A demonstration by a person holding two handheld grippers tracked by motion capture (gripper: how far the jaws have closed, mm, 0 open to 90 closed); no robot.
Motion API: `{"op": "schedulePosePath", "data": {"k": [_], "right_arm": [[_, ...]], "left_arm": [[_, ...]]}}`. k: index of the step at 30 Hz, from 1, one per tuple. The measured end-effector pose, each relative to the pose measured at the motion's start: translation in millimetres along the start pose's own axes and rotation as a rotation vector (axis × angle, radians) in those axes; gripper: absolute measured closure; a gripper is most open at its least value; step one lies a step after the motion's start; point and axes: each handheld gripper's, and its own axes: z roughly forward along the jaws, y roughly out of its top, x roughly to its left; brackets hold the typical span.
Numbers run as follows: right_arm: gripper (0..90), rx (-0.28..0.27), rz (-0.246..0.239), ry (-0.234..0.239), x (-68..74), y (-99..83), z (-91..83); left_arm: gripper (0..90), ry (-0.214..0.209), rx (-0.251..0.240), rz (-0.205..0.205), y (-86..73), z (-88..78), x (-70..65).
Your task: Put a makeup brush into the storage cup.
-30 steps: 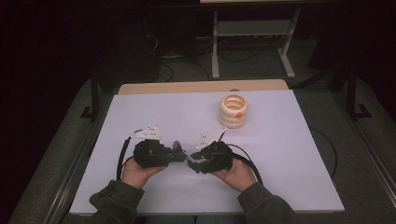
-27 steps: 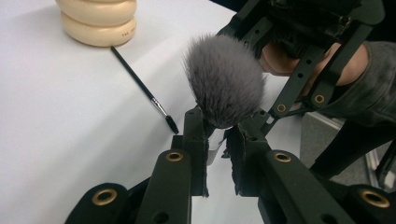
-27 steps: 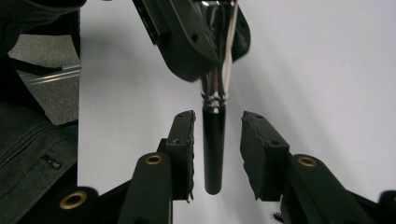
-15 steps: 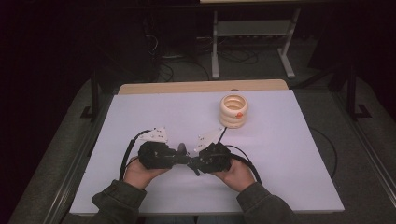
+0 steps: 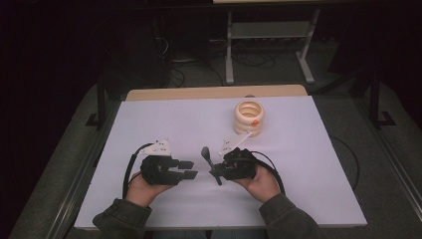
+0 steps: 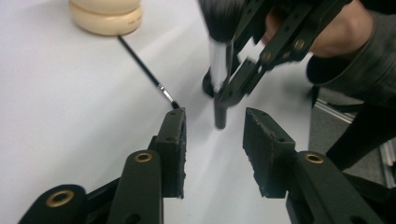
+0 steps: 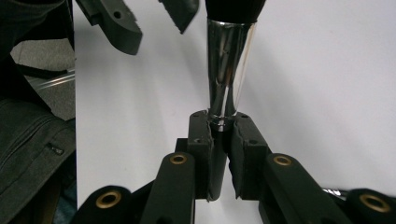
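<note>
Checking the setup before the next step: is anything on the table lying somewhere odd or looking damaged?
One oddity: a thin paintbrush lies loose on the white table, its handle end at the cream ring-stacked holder. Otherwise fine: the right gripper clamps a makeup brush by its handle, and the left gripper, jaws just opened, holds nothing. No damage.

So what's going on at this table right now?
A person is working at a white table with a gripper in each hand. The right gripper is shut on the handle of a makeup brush, just below its silver ferrule, and holds it up off the table. The left gripper faces it with nothing between its jaws, which have just been opening. A thin black brush lies on the table, and a cream ringed holder stands farther back.
</note>
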Motion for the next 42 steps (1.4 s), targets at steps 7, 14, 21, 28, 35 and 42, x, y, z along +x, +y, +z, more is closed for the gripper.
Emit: {"op": "schedulePosePath", "data": {"k": [7, 14, 21, 28, 35, 42], "right_arm": [[78.5, -0.014, 0.05, 0.004, -5.6, -4.4, -8.0], [78.5, -0.025, 0.106, 0.012, -14.8, -8.4, -17.1], [78.5, -0.057, 0.137, 0.005, -26.3, -11.6, -29.2], [78.5, -0.064, 0.174, -0.017, -41.3, -13.2, -45.2], [78.5, -0.073, 0.187, -0.016, -50.7, -8.3, -58.6], [78.5, -0.076, 0.195, -0.048, -59.2, -1.2, -73.9]], "left_arm": [[53.5, 0.038, -0.005, -0.003, -7.9, -2.6, -1.6], [51.1, 0.069, 0.008, 0.001, -17.7, -4.7, -0.3], [49.9, 0.09, -0.003, -0.001, -22.9, -8.4, 2.4], [48.7, 0.097, 0.0, -0.004, -25.6, -9.8, 4.4], [46.1, 0.102, -0.005, -0.01, -25.8, -12.7, 6.9], [43.2, 0.109, -0.014, -0.01, -25.0, -15.8, 9.6]]}}
